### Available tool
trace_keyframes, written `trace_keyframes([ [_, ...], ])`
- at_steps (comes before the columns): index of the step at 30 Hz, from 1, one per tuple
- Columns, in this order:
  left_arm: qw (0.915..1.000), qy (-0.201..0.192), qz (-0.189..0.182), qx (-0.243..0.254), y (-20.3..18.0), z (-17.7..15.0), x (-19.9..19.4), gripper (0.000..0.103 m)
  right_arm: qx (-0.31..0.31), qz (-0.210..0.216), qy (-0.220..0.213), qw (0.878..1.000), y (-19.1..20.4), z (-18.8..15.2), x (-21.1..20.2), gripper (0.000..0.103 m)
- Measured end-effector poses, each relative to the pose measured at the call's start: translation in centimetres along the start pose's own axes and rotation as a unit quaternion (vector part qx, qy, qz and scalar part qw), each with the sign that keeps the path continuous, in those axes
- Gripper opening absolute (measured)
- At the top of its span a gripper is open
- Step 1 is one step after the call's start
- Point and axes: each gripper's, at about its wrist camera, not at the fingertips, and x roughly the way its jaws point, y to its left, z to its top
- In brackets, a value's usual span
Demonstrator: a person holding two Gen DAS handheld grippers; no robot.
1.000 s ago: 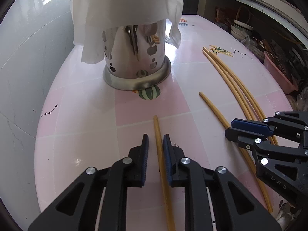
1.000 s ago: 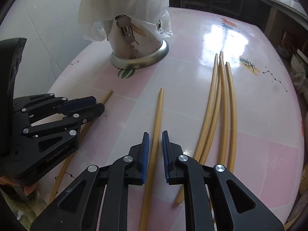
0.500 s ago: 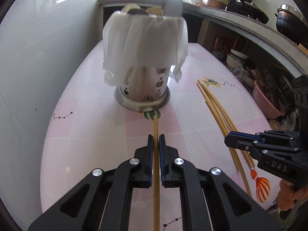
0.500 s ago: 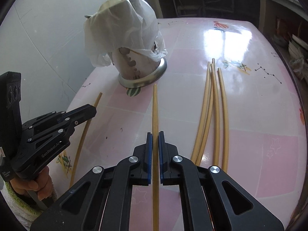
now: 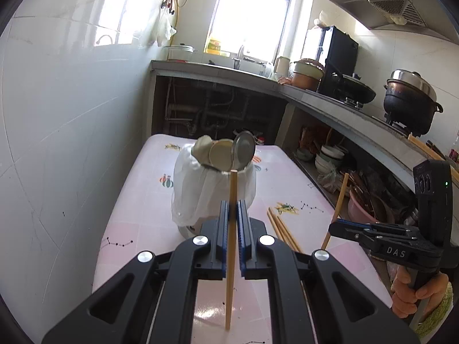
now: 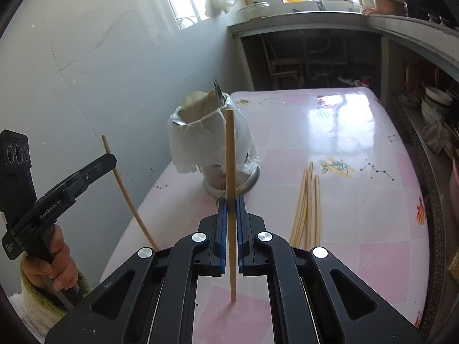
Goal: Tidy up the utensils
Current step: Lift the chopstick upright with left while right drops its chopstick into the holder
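1. Both chopsticks, which lay flat on the pink surface (image 5: pixel 134 229) a second ago with the jaws apart around them, are now clamped and lifted clear of it, and each camera has tilted up to take in the kitchen.

2. Left wrist view: the left hand-held gripper (image 5: pixel 233 209) has its blue pads pressed together on a chopstick (image 5: pixel 231 246), which runs up between them; its far tip sits in front of the rim of the utensil holder (image 5: pixel 213 189), a metal cup draped in a white plastic bag with spoons sticking out of the top.

3. Same view, at the right edge: the right hand-held gripper (image 5: pixel 334 227) reads "DAS" on its side and holds a second chopstick (image 5: pixel 338 200) tilted upward. A hand (image 5: pixel 413 292) grips its handle. More loose chopsticks (image 5: pixel 282 229) lie on the surface just beside the holder.

4. Right wrist view: the right hand-held gripper (image 6: pixel 231 203) is closed tight on its chopstick (image 6: pixel 230 189), which stands nearly upright in front of the utensil holder (image 6: pixel 206 143).

5. Same view, at the left: the left hand-held gripper (image 6: pixel 110 159) carries the writing "GenRobot.AI" and pinches its bowed chopstick (image 6: pixel 126 195). Four loose chopsticks (image 6: pixel 308 203) lie bundled on the surface (image 6: pixel 358 215), to the right of the holder.
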Motion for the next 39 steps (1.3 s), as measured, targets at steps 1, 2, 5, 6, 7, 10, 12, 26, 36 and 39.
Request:
trace_keyframes([
  [1,1.0,-0.008,-0.001,-0.001,0.0,0.6,-0.2,0.005,-0.001,0.0,-0.004,1.0,-0.1,0.3,-0.1,0.004],
  [2,0.9999,-0.014,-0.001,0.0,-0.1,1.2,-0.3,0.005,-0.001,0.001,-0.007,1.0,-0.1,0.5,-0.2,0.004],
  [5,0.9994,-0.033,-0.005,0.005,-0.6,3.2,-0.6,0.005,-0.002,0.004,-0.017,1.0,0.0,1.4,-0.7,0.004],
  [6,0.9992,-0.04,-0.008,0.007,-0.7,3.9,-0.8,0.005,-0.003,0.006,-0.02,1.0,-0.1,1.5,-1.1,0.004],
  [7,0.9988,-0.047,-0.011,0.009,-0.9,4.7,-1.0,0.005,-0.003,0.007,-0.024,1.0,-0.2,1.7,-1.2,0.004],
  [10,0.9976,-0.064,-0.021,0.012,-1.4,7.0,-1.6,0.005,-0.003,0.01,-0.031,0.999,-0.4,2.3,-1.8,0.004],
  [12,0.9965,-0.079,-0.024,0.015,-1.7,8.5,-2.1,0.005,-0.002,0.013,-0.034,0.999,-0.5,2.5,-2.0,0.004],
  [26,0.9851,-0.169,-0.002,0.032,-2.5,17.3,-1.0,0.005,0.016,0.031,-0.02,0.999,-1.5,2.4,-1.6,0.004],
  [36,0.9881,-0.143,0.046,0.036,-1.1,16.1,6.2,0.005,0.03,0.041,-0.002,0.999,-2.6,2.0,0.1,0.004],
  [39,0.9911,-0.118,0.051,0.034,-0.3,14.8,8.3,0.005,0.034,0.043,0.002,0.999,-2.9,1.9,0.3,0.004],
])
